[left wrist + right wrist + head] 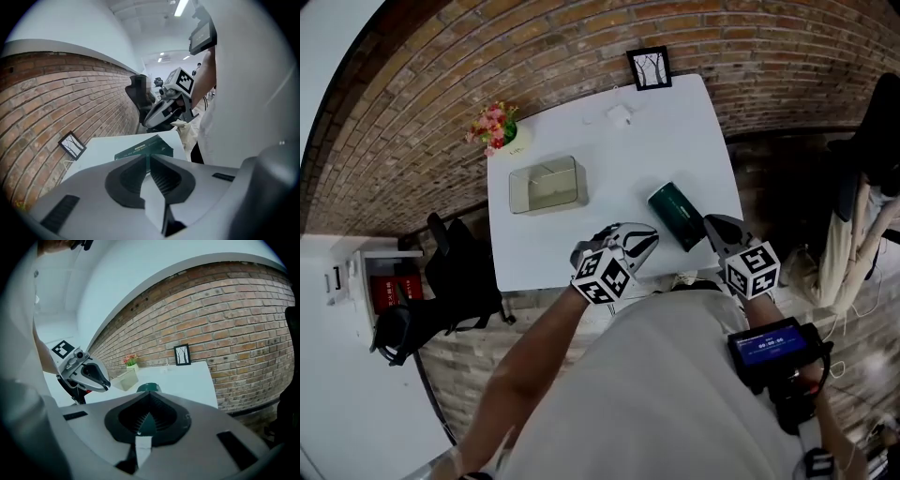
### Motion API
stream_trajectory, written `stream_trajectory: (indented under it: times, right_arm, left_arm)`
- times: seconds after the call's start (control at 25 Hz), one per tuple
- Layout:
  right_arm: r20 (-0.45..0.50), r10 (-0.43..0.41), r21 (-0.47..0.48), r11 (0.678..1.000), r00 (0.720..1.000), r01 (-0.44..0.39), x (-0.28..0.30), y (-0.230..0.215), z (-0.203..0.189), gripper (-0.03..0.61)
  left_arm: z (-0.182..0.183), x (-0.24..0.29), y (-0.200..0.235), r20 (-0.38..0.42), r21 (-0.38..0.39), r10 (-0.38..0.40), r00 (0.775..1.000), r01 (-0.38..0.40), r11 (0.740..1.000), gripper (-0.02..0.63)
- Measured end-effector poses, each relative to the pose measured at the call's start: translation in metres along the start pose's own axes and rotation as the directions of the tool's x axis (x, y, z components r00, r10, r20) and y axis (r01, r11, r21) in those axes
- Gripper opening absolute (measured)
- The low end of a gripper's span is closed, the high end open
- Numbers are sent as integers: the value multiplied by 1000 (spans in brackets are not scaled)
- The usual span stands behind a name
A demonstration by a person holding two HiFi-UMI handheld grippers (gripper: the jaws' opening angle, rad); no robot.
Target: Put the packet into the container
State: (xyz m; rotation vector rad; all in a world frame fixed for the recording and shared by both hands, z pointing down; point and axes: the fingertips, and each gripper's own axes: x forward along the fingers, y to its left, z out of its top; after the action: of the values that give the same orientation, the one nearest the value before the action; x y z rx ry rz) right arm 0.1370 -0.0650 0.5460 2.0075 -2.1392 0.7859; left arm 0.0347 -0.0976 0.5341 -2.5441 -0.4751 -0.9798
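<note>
- The packet (675, 216), dark green, is lying flat on the white bench (675, 141), close to the front edge and towards the right side.
- The right hand-held gripper (710, 223) is being held just beside the packet's near end. Its jaws are pressed together at the tips and are pinching nothing. In the right gripper view the packet's green is showing through the hollow behind the tips. Whether the tips are touching the packet cannot be told.
- The left hand-held gripper (649, 240) is being held over the bench's front edge, just left of the packet and pointing towards it. Its jaws are likewise pressed together and empty.
- The container (548, 185), a pale open-topped box, is standing well apart from the packet, further back and to the left. Only bare bench is lying between the two.
- A flower pot (495, 127) is sitting at the back left corner.
- A picture frame (649, 67) is standing at the back edge, against the brick wall (581, 37).
- A small white object (619, 114) near the frame is too small to be made out.
- A black chair (455, 272) is standing to the left of the bench.
- A pale cloth (853, 244) is hanging to the right, and its top is being cut off by a dark shape.
- A dark device with a lit screen (769, 342) is showing by the right arm, its print too small to be read.
- The floor in front of the bench is being hidden by the person's pale shirt (675, 394).
</note>
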Motion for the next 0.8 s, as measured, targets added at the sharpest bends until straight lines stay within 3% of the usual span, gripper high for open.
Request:
stream_trajectory:
  times: [0.36,0.56,0.8]
  right_arm:
    - [12,-39,31,999,999,38,-1,-28,0,11]
    - [16,-54,52,997,998,53,-3,-39,-1,11]
    - [24,-68,84,994,997,66,-6,-47,-4,11]
  left_arm:
    - [12,28,17,-65,167,-96,993,106,980,26]
    - [17,37,19,-112,290,-150,982,176,941,35]
    - [17,44,20,-174,377,-211,962,263,888,107]
